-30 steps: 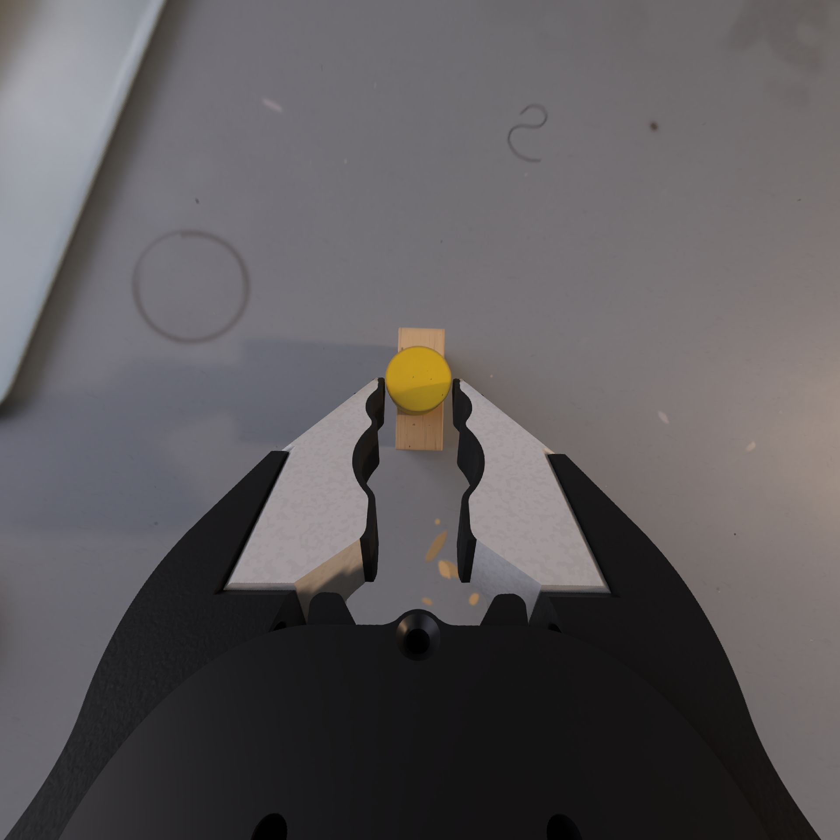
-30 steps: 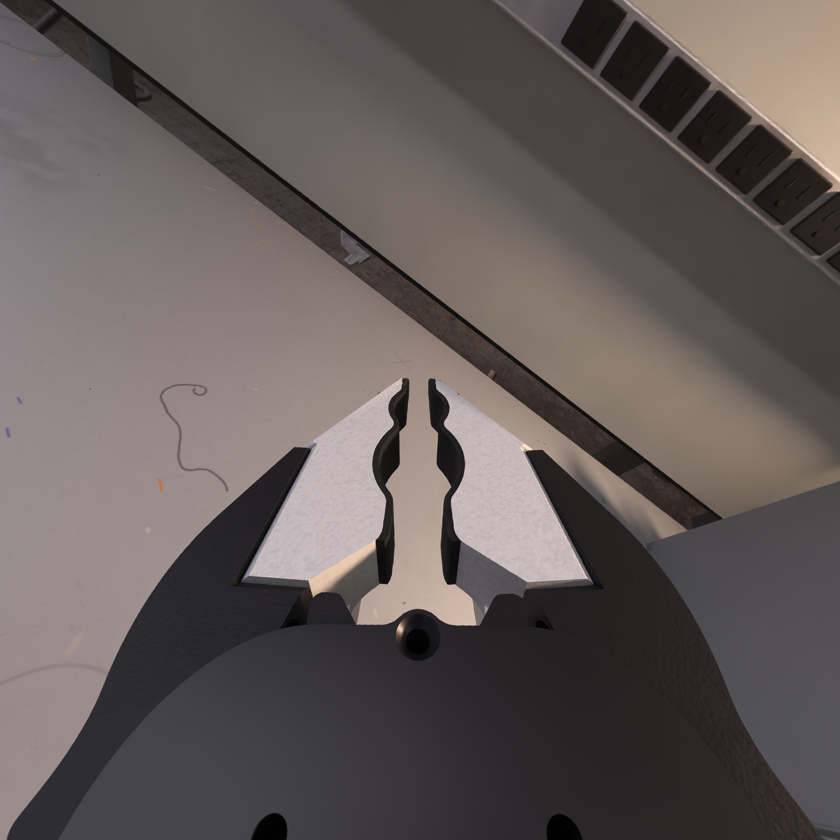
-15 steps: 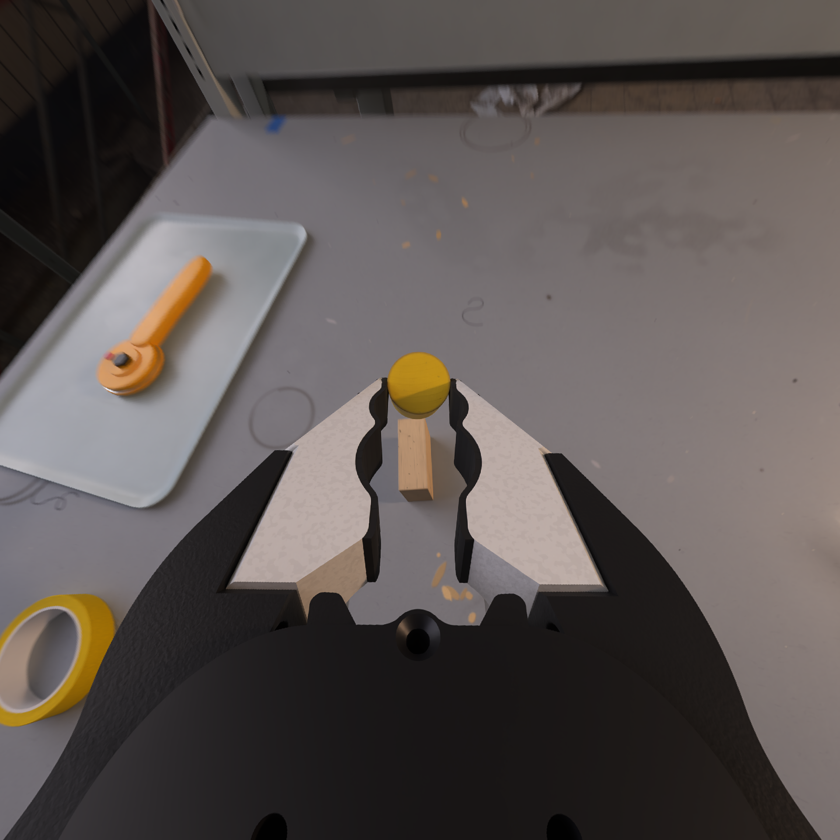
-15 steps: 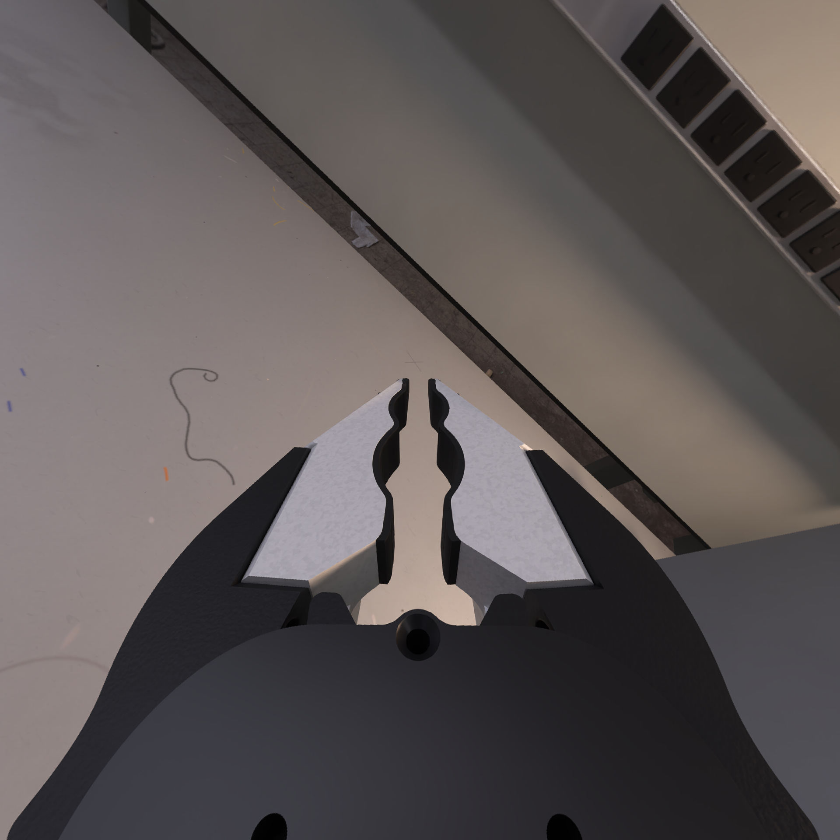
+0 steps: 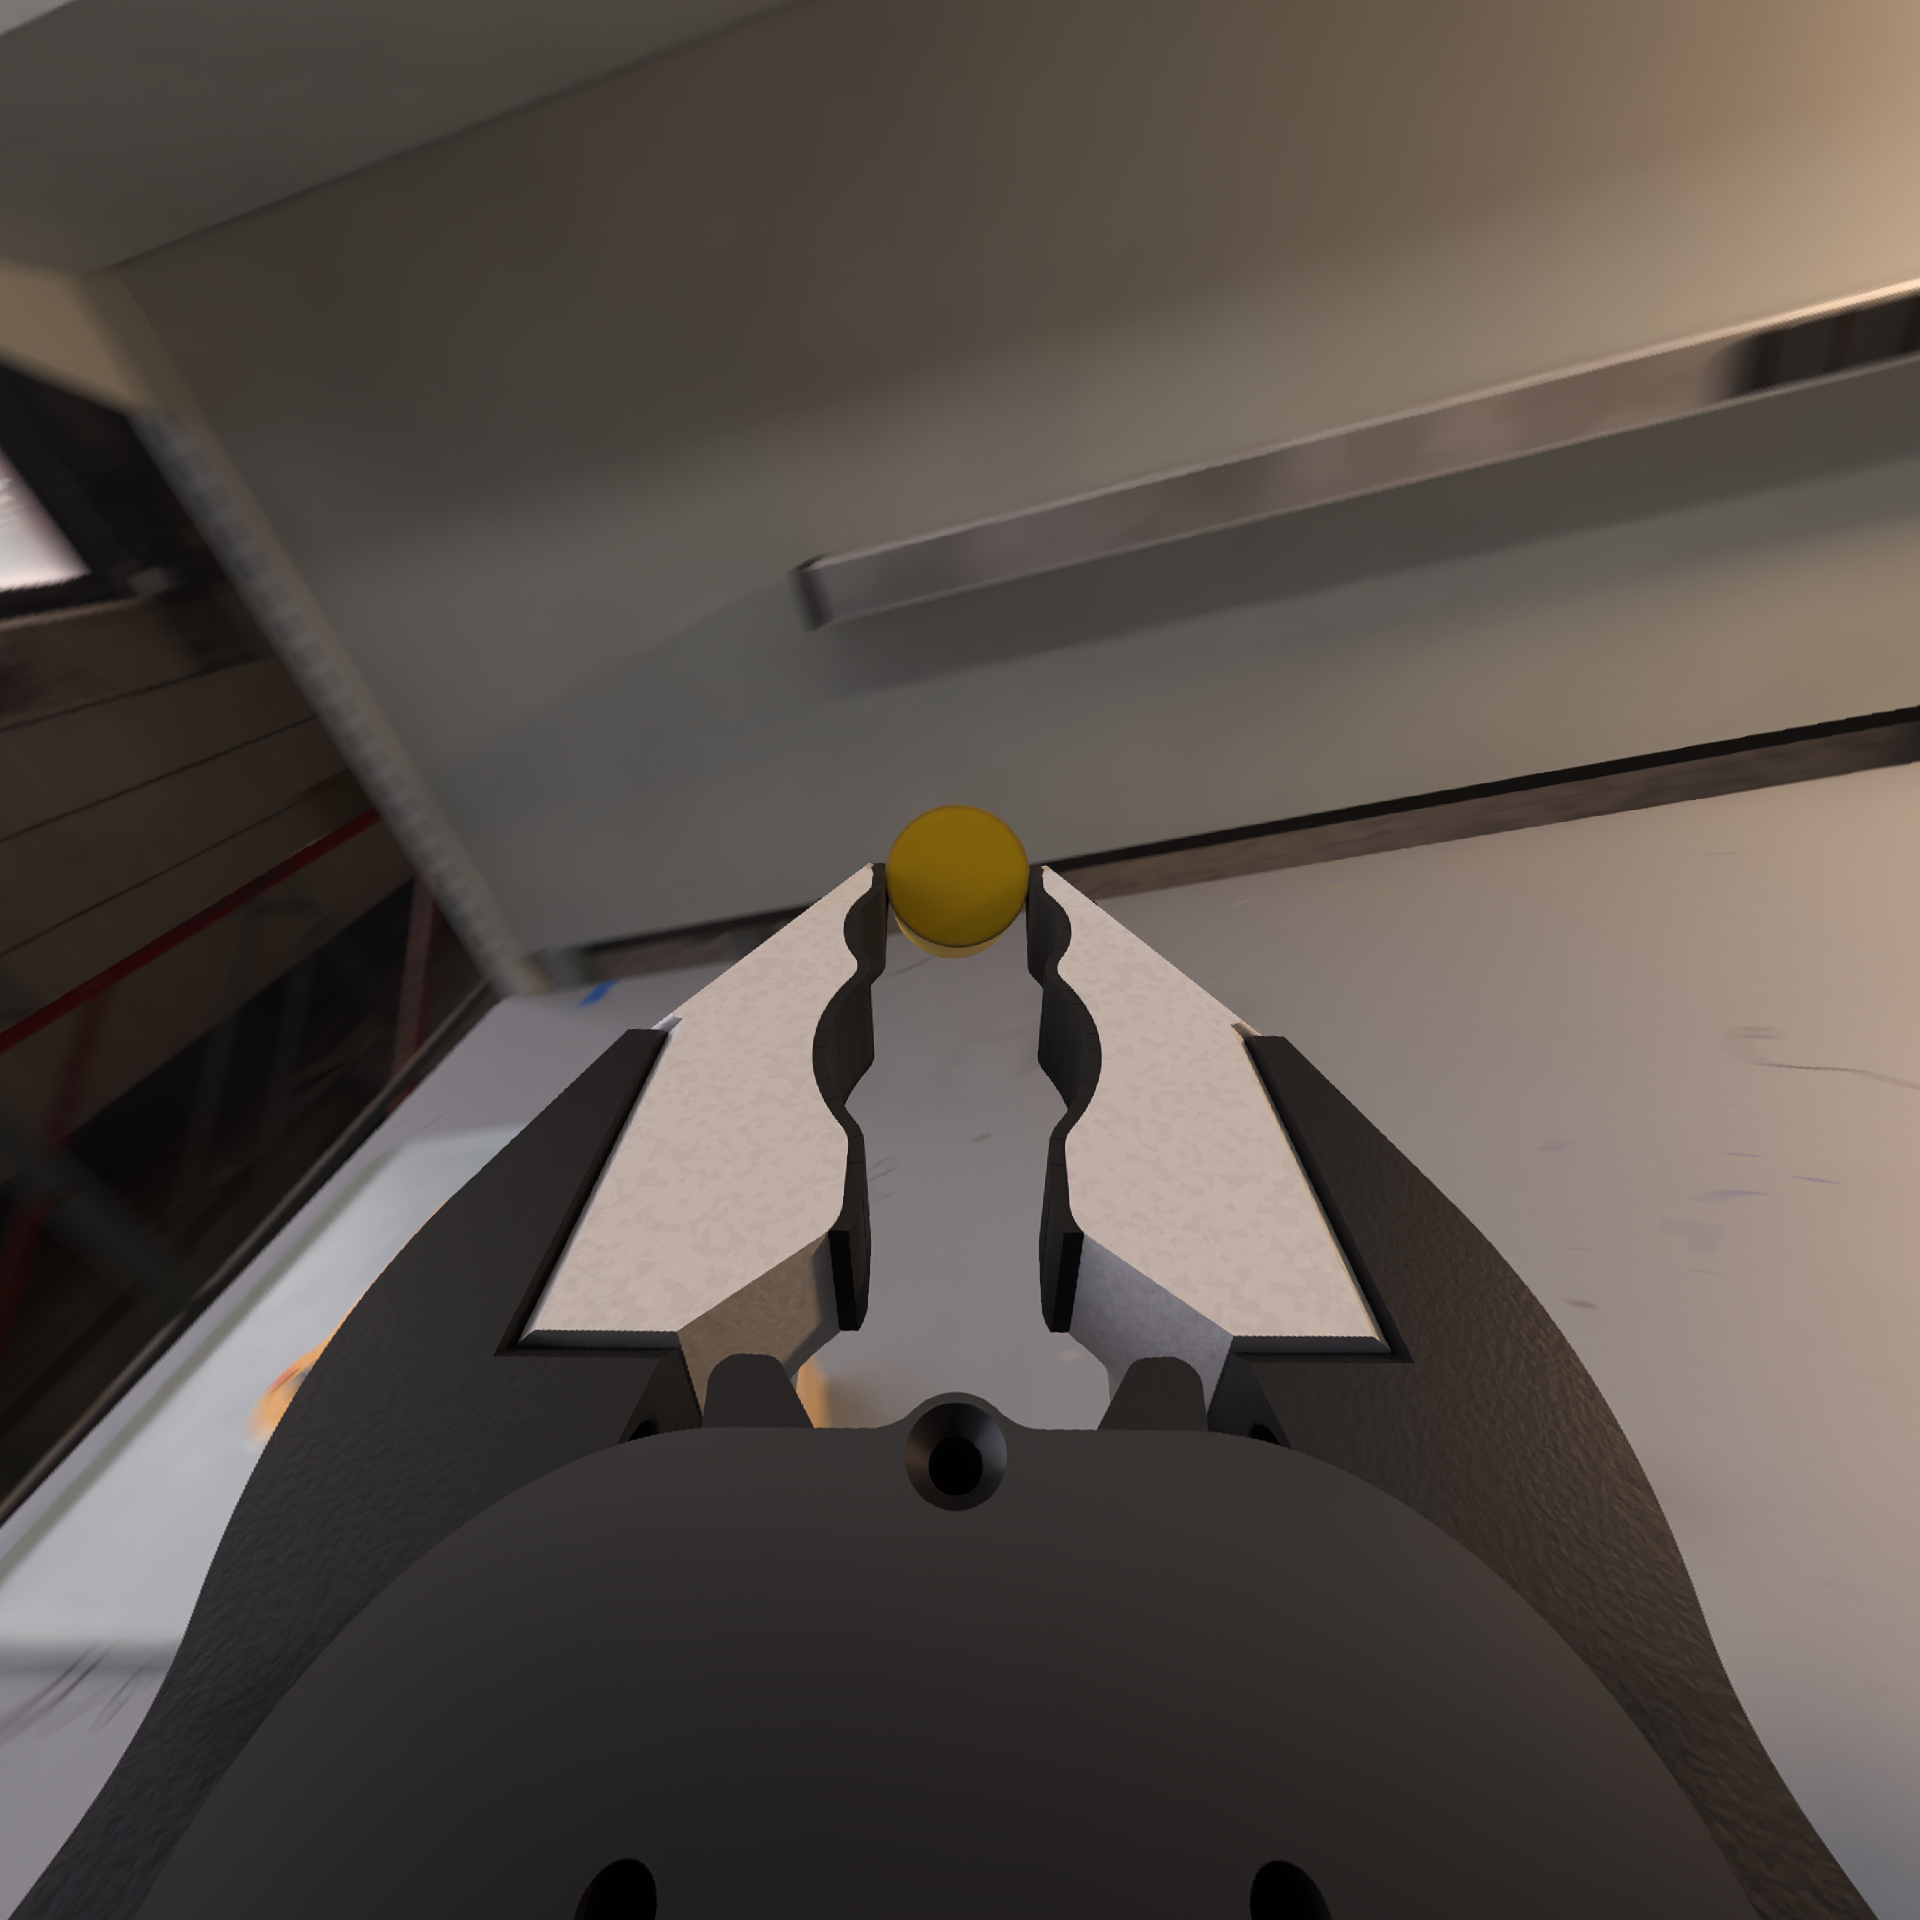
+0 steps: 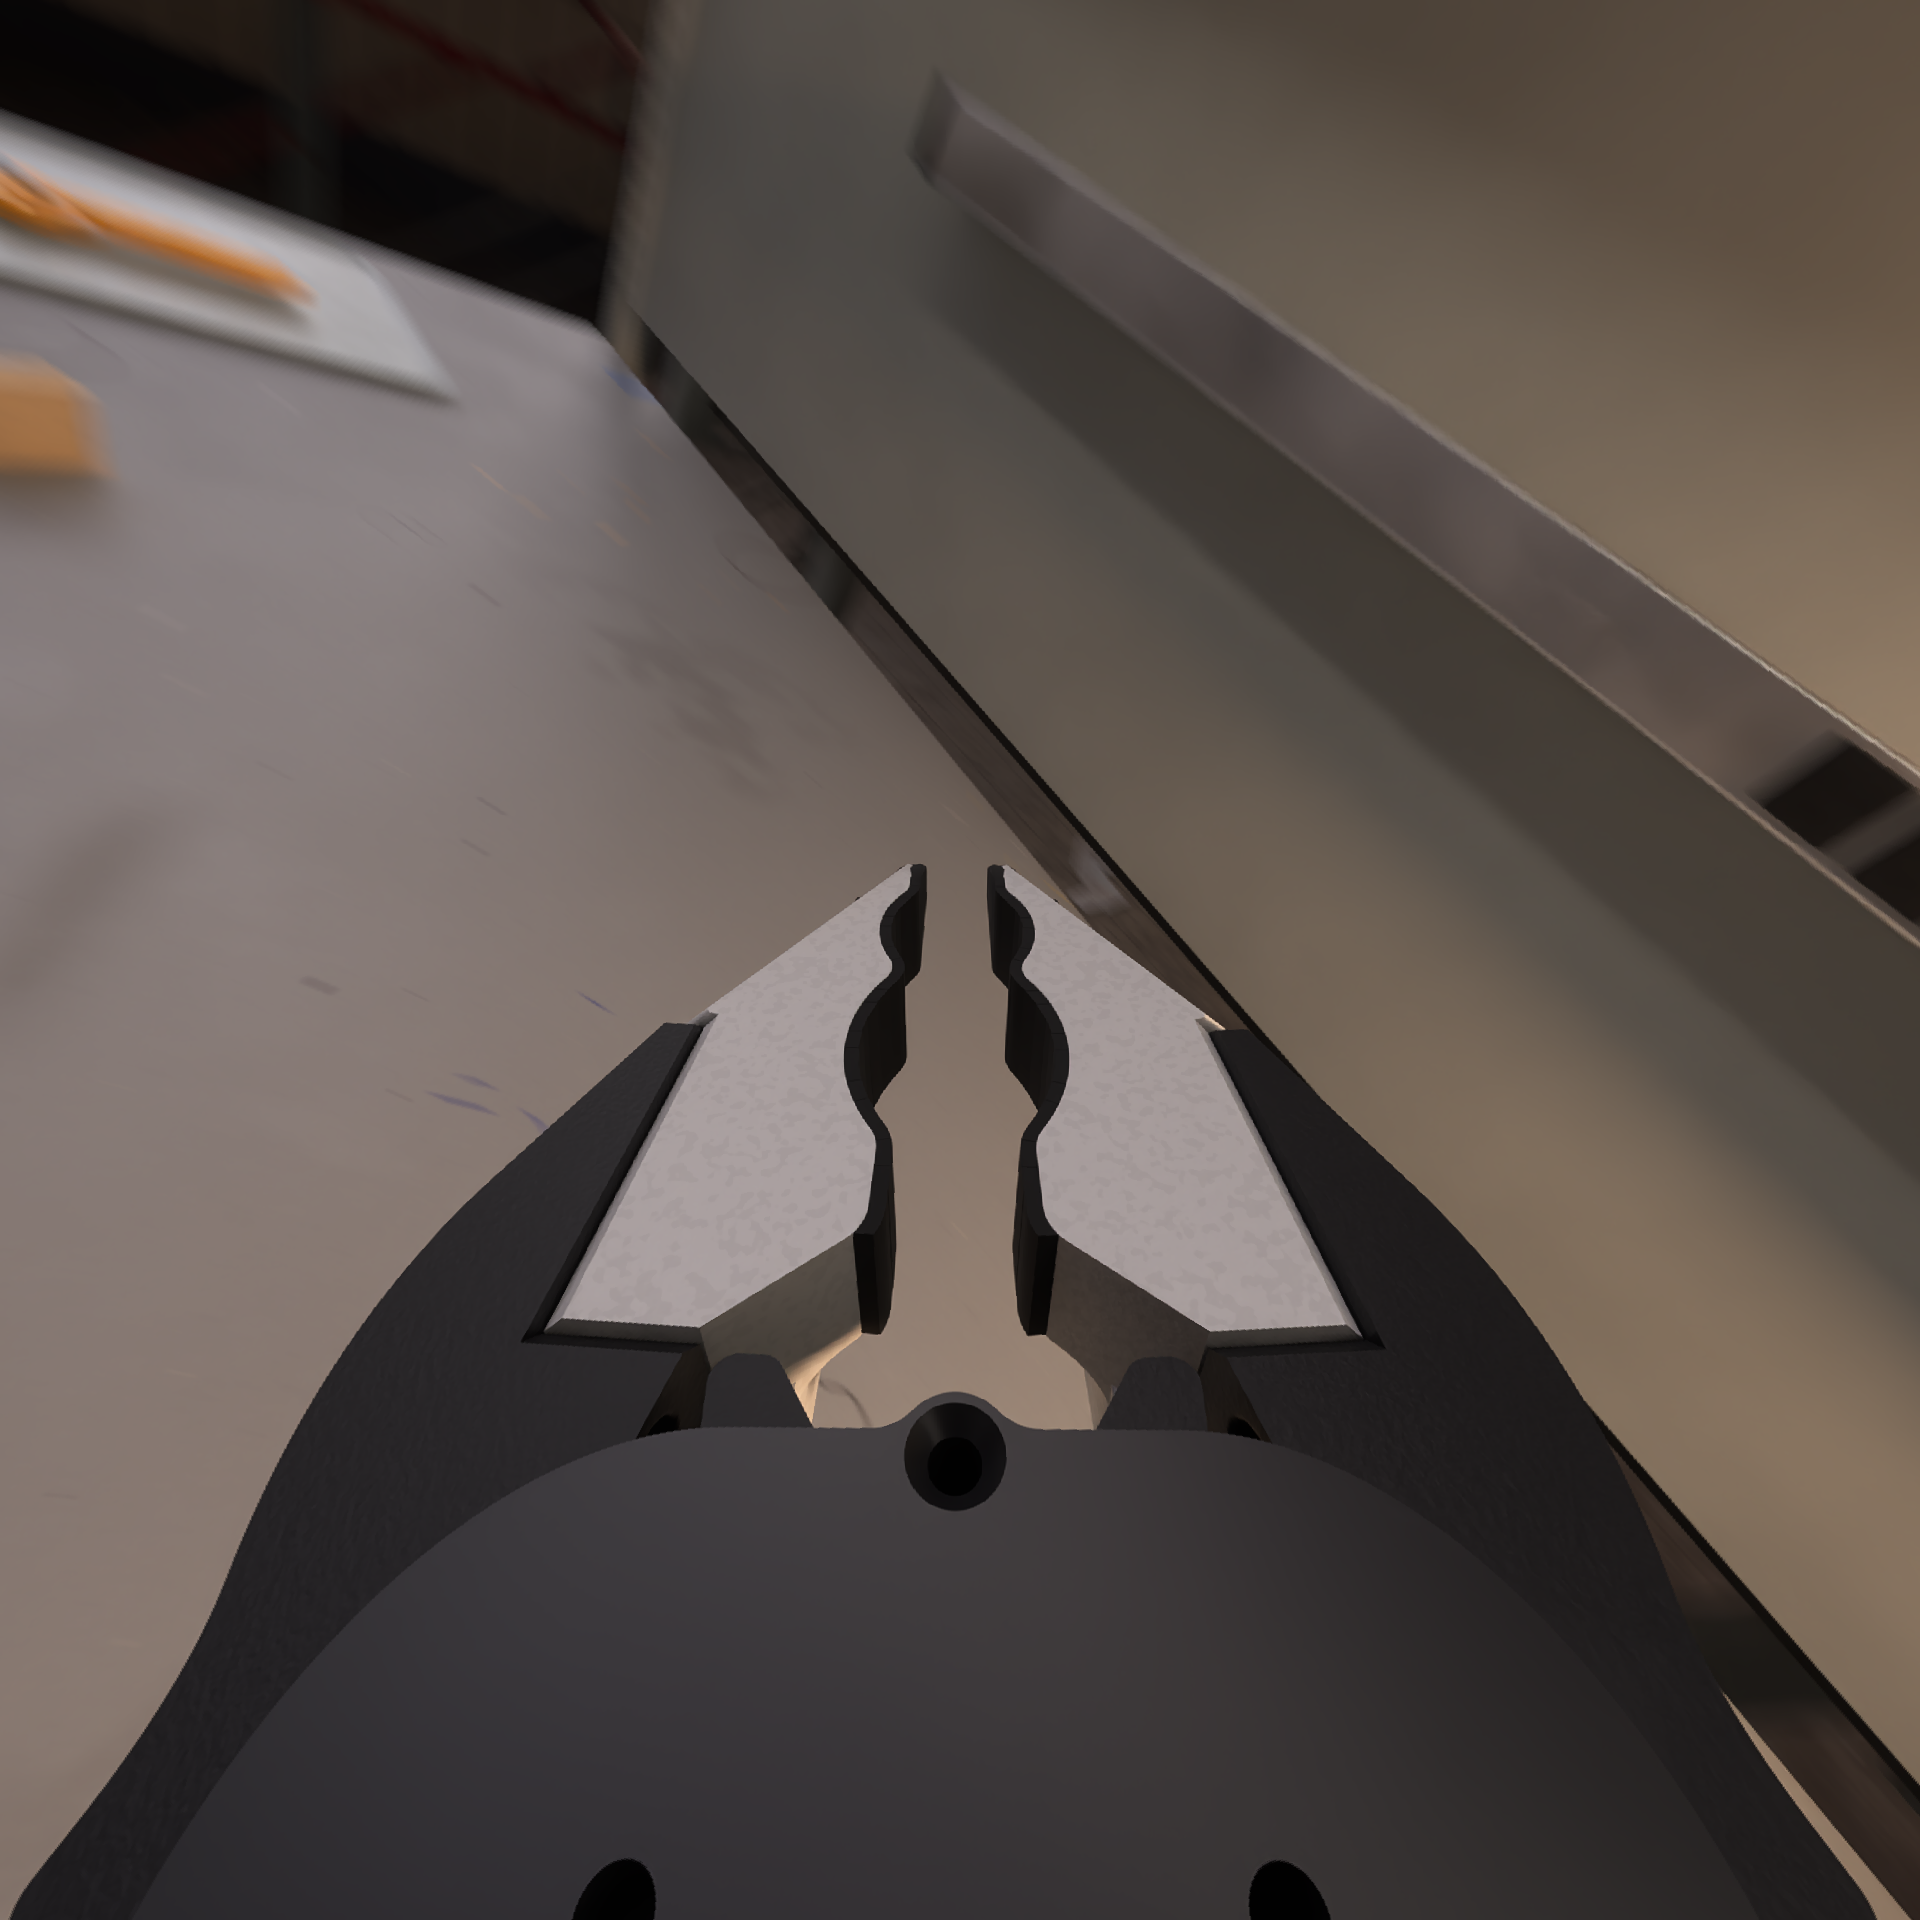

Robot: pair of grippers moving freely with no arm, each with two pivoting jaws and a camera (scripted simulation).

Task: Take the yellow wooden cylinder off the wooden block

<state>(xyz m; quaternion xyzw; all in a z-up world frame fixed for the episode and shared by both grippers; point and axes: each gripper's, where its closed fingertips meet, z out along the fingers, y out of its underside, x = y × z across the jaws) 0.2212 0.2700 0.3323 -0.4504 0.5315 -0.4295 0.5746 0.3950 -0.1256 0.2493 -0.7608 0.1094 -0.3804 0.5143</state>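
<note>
My left gripper (image 5: 956, 885) is shut on the yellow wooden cylinder (image 5: 956, 868), pinched between the very fingertips and held up above the grey table (image 5: 1507, 1039). The wooden block does not show in the left wrist view. In the right wrist view the light wooden block (image 6: 42, 421) lies blurred on the table at the far left edge, with nothing on it. My right gripper (image 6: 956, 883) is empty, its jaws drawn together to a narrow slit, low over the table near its back edge.
A pale tray (image 6: 343, 332) with an orange tool (image 6: 156, 239) lies beyond the block; the tray also shows at the lower left of the left wrist view (image 5: 343, 1247). A grey cabinet front with a long metal handle (image 5: 1351, 499) stands behind the table.
My left gripper has lifted the yellow cylinder off the block and tilted upward, so the block has dropped out of its view. My right gripper has swung left and lower; its jaws stay the same.
</note>
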